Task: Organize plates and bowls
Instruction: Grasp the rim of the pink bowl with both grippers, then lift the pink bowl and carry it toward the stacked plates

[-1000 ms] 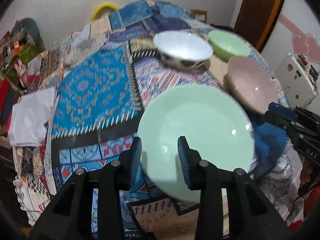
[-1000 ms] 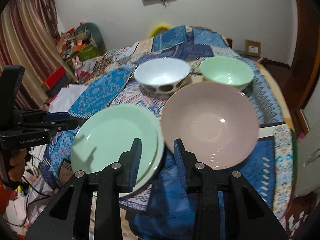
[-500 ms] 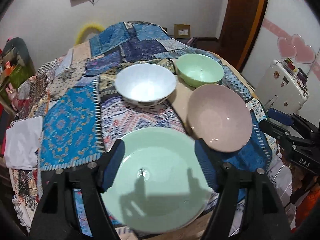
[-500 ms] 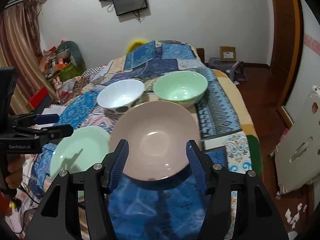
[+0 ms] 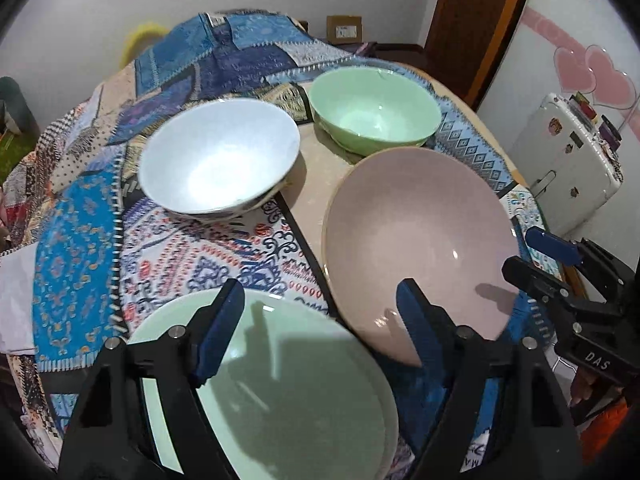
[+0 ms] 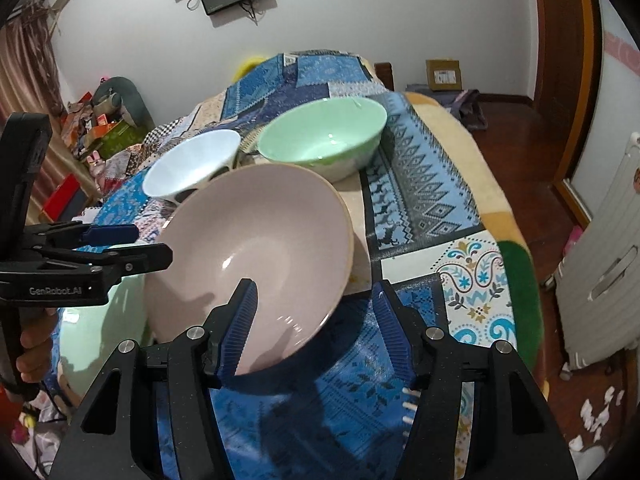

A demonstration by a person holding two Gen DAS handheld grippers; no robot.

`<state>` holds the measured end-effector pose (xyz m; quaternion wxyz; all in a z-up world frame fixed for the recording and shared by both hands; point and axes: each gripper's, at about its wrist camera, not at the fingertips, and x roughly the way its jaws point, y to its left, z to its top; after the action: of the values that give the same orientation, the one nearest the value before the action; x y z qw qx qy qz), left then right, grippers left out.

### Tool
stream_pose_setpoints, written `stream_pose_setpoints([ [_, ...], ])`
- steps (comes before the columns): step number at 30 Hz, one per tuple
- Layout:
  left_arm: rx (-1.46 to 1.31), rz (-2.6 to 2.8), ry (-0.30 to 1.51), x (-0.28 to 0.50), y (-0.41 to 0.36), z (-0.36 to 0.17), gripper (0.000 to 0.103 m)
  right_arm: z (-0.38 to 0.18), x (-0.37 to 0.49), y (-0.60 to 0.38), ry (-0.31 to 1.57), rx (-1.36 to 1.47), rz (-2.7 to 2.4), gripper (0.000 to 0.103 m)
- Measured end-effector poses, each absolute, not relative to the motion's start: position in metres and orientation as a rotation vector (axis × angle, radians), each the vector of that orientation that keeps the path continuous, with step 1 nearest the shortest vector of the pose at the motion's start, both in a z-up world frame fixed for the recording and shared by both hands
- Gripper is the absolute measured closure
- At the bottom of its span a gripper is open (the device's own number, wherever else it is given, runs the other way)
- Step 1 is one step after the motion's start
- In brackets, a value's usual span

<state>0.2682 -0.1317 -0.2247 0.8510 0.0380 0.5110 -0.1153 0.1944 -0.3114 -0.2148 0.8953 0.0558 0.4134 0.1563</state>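
A pale green plate (image 5: 280, 392) lies at the table's near edge. My left gripper (image 5: 316, 328) is open above its far rim and holds nothing. A big pink bowl (image 5: 416, 248) sits to the plate's right, its near rim over the plate's edge. My right gripper (image 6: 316, 328) is open and empty, with its left finger (image 6: 240, 324) over the pink bowl's (image 6: 248, 256) near rim. A white bowl (image 5: 220, 164) and a green bowl (image 5: 372, 108) stand behind. The plate (image 6: 100, 328) shows at the left of the right wrist view.
A patchwork cloth (image 5: 80, 232) covers the table (image 6: 492, 184). The right gripper shows at the right edge of the left wrist view (image 5: 568, 296). A white appliance (image 5: 568, 160) stands right of the table. Clutter (image 6: 100, 124) lies on the floor at the far left.
Both grippers have opened wide and pulled back. Both views have moved in closer over the plate and the pink bowl, which stay where they were.
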Motion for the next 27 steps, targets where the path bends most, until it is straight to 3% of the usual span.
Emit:
stream_pose_setpoints([
  [3,0.077,-0.247,1.093,0.278,-0.136,-0.235,0.039,-0.221,0.199,-0.312,0.868,0.129,0.33,0.049],
  [7,0.058,-0.259,1.111,0.287,-0.139,-0.246,0.049,-0.227,0.206,-0.311,0.88,0.135,0.348,0.063],
  [11,0.049,-0.282,1.132,0.293,-0.144,-0.254,0.067,-0.232,0.21,-0.309,0.893,0.144,0.363,0.078],
  [15,0.035,-0.317,1.151,0.296,-0.147,-0.261,0.082,-0.235,0.211,-0.306,0.893,0.139,0.359,0.081],
  [27,0.018,-0.334,1.148,0.292,-0.146,-0.255,0.083,-0.222,0.209,-0.309,0.899,0.156,0.335,0.082],
])
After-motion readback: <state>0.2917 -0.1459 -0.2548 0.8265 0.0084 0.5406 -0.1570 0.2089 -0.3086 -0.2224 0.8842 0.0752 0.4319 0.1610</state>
